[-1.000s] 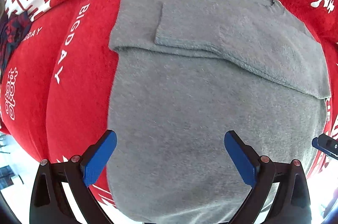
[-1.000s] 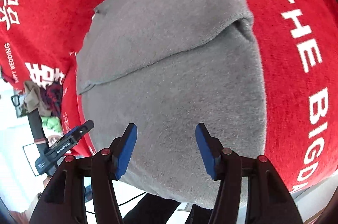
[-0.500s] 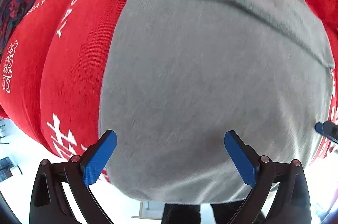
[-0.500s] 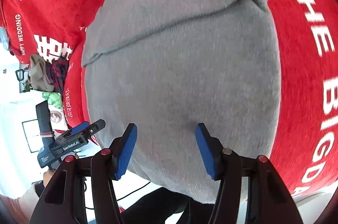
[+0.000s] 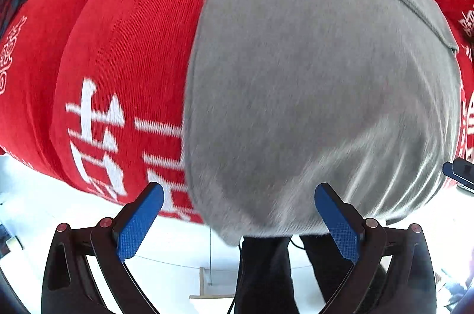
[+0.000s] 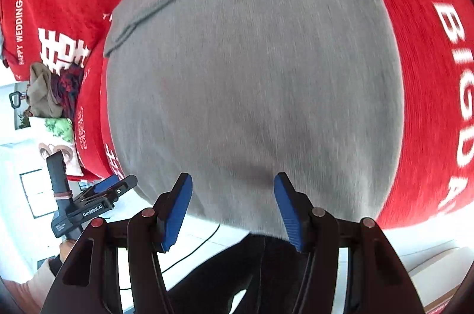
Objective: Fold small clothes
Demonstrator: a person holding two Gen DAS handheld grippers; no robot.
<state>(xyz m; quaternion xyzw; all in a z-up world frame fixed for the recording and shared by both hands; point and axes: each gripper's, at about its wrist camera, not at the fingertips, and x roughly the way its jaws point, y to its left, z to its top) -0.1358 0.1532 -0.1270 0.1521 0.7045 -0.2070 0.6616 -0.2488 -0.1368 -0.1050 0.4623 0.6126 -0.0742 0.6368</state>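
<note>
Since a second ago both cameras have pulled back toward the near hem of the grey sweater (image 5: 311, 82), its folded sleeves now at the top edge of each view.

Left wrist view: I see the left hand-held gripper (image 5: 237, 222) spread wide, blue pads clear of the hem, holding nothing. The sweater lies flat on the red blanket (image 5: 124, 47) with white lettering.

Right wrist view: the right hand-held gripper (image 6: 234, 207) is spread too, empty, pads just at the sweater (image 6: 251, 76) hem. The left hand-held gripper (image 6: 97, 195) shows at lower left. A heap of clothes (image 6: 53, 91) sits on the blanket edge (image 6: 429, 76).
</note>
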